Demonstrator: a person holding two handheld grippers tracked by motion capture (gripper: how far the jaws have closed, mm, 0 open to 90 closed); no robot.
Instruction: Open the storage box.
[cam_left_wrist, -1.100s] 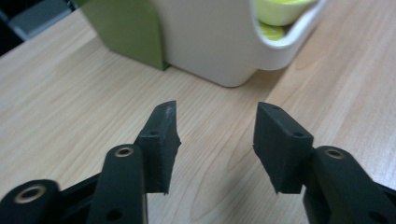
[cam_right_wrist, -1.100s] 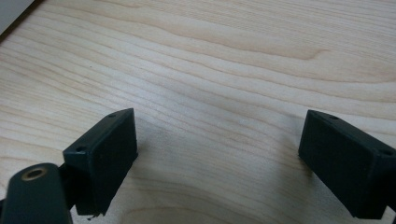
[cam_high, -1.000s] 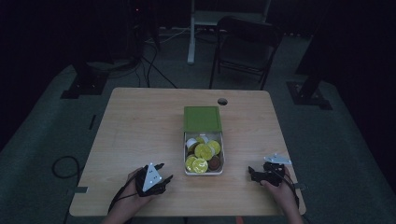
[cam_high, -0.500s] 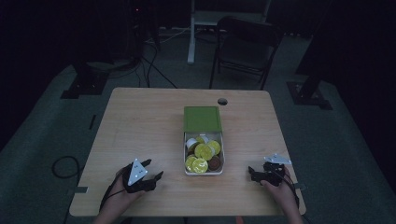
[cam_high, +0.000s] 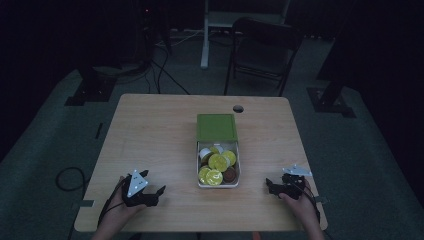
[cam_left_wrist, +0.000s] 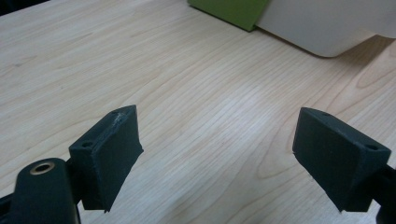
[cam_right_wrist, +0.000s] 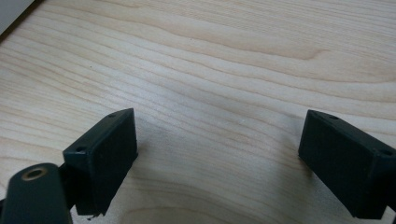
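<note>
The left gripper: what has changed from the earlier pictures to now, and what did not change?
The left gripper moved left along the table's near edge, away from the white box of coins. Its jaws have just been opening, with nothing between them. The right gripper stayed in place, open and empty. The box, its coins and the green lid stayed as they were.

Table (cam_high: 160, 130), centre of the high view: pale wood-grain top, smooth, low sheen. White box (cam_high: 201, 172) at mid-frame: smooth plastic look, matt; green lid (cam_high: 216, 127) above it matt too. Round pieces (cam_high: 218, 161) inside the box: shiny, foil-like yellow-gold, one brown. Left gripper (cam_left_wrist: 219, 154) pads (cam_left_wrist: 109, 154): black, matt, foam-like, top corner scuffed. Right gripper (cam_right_wrist: 219, 158) pads (cam_right_wrist: 105, 154) the same, unscuffed.
</note>
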